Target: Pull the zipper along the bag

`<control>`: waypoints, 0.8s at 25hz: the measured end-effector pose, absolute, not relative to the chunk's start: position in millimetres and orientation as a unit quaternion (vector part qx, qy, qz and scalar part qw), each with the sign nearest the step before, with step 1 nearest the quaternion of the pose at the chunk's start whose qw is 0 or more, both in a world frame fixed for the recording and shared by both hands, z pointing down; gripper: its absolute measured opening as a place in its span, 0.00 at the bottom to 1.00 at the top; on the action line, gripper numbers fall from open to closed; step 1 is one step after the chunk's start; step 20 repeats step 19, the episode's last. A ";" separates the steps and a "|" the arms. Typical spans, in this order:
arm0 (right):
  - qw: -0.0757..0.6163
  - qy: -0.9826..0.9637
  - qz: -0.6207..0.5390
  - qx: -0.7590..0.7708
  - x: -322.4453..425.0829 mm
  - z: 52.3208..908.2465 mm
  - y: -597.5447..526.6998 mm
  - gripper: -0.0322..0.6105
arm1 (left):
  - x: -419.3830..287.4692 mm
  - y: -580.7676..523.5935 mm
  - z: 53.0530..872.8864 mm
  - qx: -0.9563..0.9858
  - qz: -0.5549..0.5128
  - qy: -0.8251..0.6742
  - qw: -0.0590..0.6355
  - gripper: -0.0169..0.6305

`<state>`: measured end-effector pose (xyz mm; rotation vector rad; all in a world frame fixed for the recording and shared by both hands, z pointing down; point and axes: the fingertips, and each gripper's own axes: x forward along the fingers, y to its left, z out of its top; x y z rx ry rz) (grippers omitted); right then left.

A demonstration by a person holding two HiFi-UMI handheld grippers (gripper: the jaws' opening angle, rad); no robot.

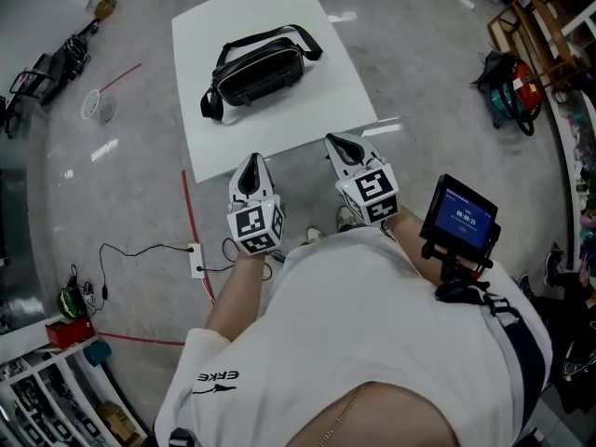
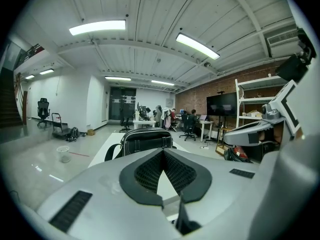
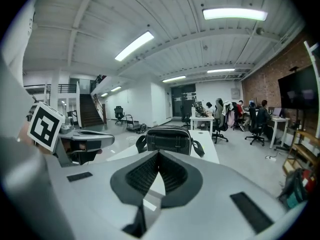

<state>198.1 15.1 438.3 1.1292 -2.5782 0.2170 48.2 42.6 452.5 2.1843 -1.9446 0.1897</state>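
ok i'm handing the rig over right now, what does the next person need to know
Left claw: shut, empty, in the air over the near edge of the table.
Right claw: shut, empty, beside the left one, also short of the bag.
Bag: lies on the table's far half, neither claw touching it.
Done: nothing on the zipper that shows.
Left: reach the bag, steady it, grip the zipper pull and draw it along. The pull is too small to make out.
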 end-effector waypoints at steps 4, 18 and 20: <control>0.159 -0.902 0.076 0.395 196.4 437.2 15.7 0.06 | 50.9 42.7 455.0 0.743 0.065 -0.657 0.111 0.03; 0.151 -0.907 0.070 0.387 189.3 432.5 16.5 0.06 | 53.5 42.4 452.3 0.743 0.058 -0.658 0.110 0.03; 0.151 -0.907 0.070 0.386 188.6 432.4 16.5 0.06 | 53.1 41.9 452.7 0.742 0.057 -0.659 0.110 0.03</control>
